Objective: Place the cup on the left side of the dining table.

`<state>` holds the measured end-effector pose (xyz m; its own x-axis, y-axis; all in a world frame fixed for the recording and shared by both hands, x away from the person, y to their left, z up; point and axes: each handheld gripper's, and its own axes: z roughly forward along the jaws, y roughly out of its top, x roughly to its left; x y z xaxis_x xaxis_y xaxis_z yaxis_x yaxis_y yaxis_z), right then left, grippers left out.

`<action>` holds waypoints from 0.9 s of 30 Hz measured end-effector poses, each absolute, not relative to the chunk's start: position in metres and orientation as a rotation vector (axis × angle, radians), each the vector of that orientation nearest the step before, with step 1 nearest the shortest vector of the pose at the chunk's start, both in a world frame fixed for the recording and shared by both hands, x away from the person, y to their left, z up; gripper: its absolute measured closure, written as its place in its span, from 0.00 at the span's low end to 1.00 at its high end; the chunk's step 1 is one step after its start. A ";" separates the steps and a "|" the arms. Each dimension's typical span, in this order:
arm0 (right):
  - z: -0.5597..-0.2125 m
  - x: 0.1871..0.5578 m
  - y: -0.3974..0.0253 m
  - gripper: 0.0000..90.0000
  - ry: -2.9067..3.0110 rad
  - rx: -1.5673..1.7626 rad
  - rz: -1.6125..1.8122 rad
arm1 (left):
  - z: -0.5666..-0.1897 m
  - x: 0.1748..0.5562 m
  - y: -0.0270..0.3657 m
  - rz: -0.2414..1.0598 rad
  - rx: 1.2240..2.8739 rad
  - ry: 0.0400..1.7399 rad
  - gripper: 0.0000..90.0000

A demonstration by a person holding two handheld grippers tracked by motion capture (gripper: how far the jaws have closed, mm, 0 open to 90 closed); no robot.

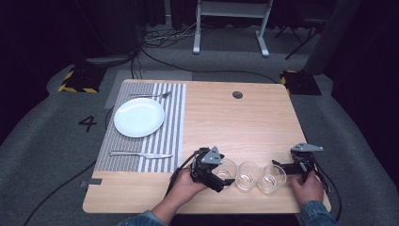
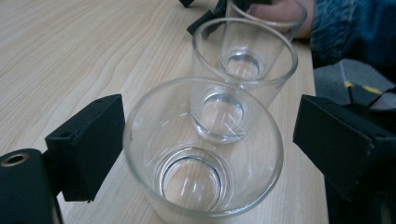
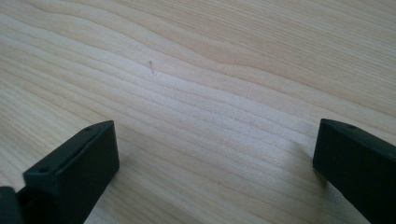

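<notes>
Three clear glasses stand in a row near the front edge of the wooden desk (image 1: 244, 122). The left hand-held gripper (image 1: 225, 178) has its jaws spread wide around the left glass (image 1: 227, 169); in the left gripper view a black jaw stands on either side of that glass (image 2: 203, 154), each with a little gap from the wall, so nothing is clamped. Beyond it in that view the middle glass (image 2: 243, 88) and the right glass (image 2: 261, 39) line up one behind the other, all upright and empty.

The right hand-held gripper (image 1: 282, 168) sits just beside the right glass (image 1: 272, 178), held by the right hand (image 1: 308, 186) (a blue sleeve shows at the wrist). Its own view shows its jaws wide apart over bare wood grain, holding nothing.

At the far left of the desk a striped placemat (image 1: 171, 122) carries a white plate (image 1: 139, 117), with a fork (image 1: 150, 95) beyond it and a knife (image 1: 140, 154) on the near side
</notes>
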<state>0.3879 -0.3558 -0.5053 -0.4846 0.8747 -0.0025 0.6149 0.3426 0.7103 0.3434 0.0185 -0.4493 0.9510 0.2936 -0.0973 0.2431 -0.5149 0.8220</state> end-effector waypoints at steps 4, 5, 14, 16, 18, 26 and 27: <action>-0.505 0.388 -0.356 0.01 2.228 1.311 0.927 | -0.456 0.340 0.014 0.114 2.153 0.380 0.11; -0.505 0.388 -0.356 0.01 2.228 1.311 0.927 | -0.458 0.341 0.013 0.116 2.155 0.383 0.12; -0.505 0.388 -0.356 0.01 2.228 1.311 0.927 | -0.478 0.347 0.008 0.069 2.217 0.427 0.19; -0.505 0.388 -0.356 0.01 2.228 1.311 0.927 | -0.482 0.346 0.008 0.070 2.222 0.432 0.21; -0.505 0.388 -0.356 0.01 2.228 1.311 0.927 | -0.481 0.346 0.008 0.084 2.223 0.430 0.22; -0.505 0.388 -0.356 0.01 2.228 1.312 0.927 | -0.480 0.344 0.007 0.102 2.234 0.435 0.23; -0.505 0.388 -0.356 0.01 2.228 1.311 0.927 | -0.479 0.343 0.007 0.103 2.237 0.438 0.23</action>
